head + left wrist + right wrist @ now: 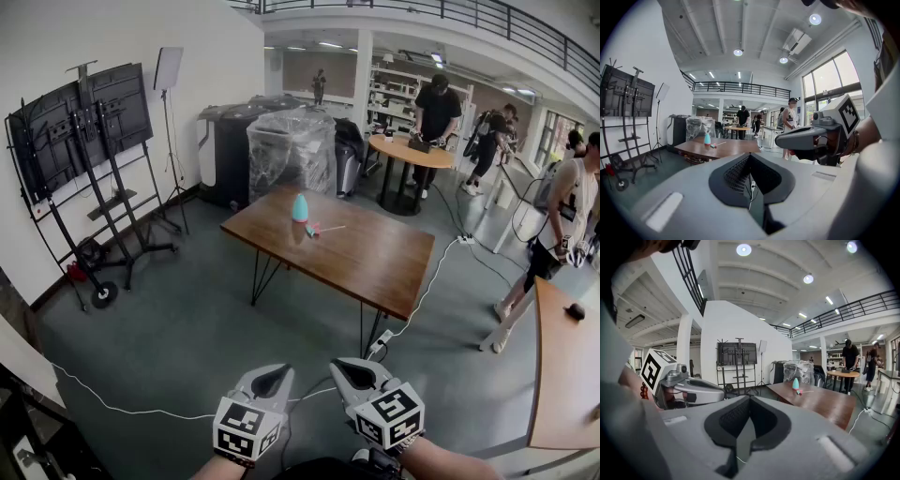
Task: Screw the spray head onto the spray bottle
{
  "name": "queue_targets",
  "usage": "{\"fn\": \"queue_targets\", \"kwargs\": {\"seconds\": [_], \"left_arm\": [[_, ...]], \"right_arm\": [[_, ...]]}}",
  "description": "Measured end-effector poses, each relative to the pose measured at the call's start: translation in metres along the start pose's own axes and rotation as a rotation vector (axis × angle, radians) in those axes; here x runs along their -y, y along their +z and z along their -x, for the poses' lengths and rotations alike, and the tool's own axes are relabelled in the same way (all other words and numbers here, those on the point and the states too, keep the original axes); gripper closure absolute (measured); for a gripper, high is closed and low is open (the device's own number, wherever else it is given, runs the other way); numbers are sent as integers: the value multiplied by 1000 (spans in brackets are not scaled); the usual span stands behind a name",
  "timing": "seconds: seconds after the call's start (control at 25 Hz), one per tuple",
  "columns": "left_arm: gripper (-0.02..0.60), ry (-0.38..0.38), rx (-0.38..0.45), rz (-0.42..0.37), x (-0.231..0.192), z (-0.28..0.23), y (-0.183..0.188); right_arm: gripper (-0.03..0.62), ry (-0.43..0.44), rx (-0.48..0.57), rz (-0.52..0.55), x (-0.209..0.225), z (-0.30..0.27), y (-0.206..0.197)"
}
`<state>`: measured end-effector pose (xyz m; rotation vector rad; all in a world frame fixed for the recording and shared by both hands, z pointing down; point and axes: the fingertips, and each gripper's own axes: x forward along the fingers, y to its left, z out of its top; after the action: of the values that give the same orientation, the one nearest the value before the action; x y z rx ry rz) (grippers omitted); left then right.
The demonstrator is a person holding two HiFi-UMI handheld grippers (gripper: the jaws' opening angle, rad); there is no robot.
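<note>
A teal spray bottle [300, 207] stands upright on a brown wooden table [375, 267] some way ahead. Just right of it lies the pink spray head [315, 229] with its thin tube. The bottle [707, 138] and the head [713, 146] look small and far in the left gripper view, as do the bottle [795, 383] and head [799, 392] in the right gripper view. My left gripper [273, 373] and right gripper [344, 367] hang side by side over the floor, well short of the table. Both are shut and hold nothing.
A white cable [141, 408] runs across the grey floor under my grippers. A TV stand on wheels [84, 178] is at the left wall. Wrapped bins [291, 150] stand behind the table. Several people stand at the back and right. Another table [567, 366] is at the right edge.
</note>
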<state>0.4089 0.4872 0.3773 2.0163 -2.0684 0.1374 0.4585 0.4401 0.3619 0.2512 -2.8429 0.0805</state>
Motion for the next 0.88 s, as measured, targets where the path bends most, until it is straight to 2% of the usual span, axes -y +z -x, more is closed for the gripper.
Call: {"fn": "queue_targets", "kwargs": {"seconds": [0.2,0.48,0.68,0.88], "left_arm": [[566,8,7,12,-12,4,0],[566,17,-2,33,-24,-15,-6],[566,39,-22,33,-44,-41,-5],[566,53,-50,30,-61,-86,5]], "right_arm": [[602,3,-6,5,-6,-9,2],[602,8,-19,-4,12,-25,-3],[602,20,-12,-23,37,-50,-2],[602,26,-16,-58,83,-74,-2]]}}
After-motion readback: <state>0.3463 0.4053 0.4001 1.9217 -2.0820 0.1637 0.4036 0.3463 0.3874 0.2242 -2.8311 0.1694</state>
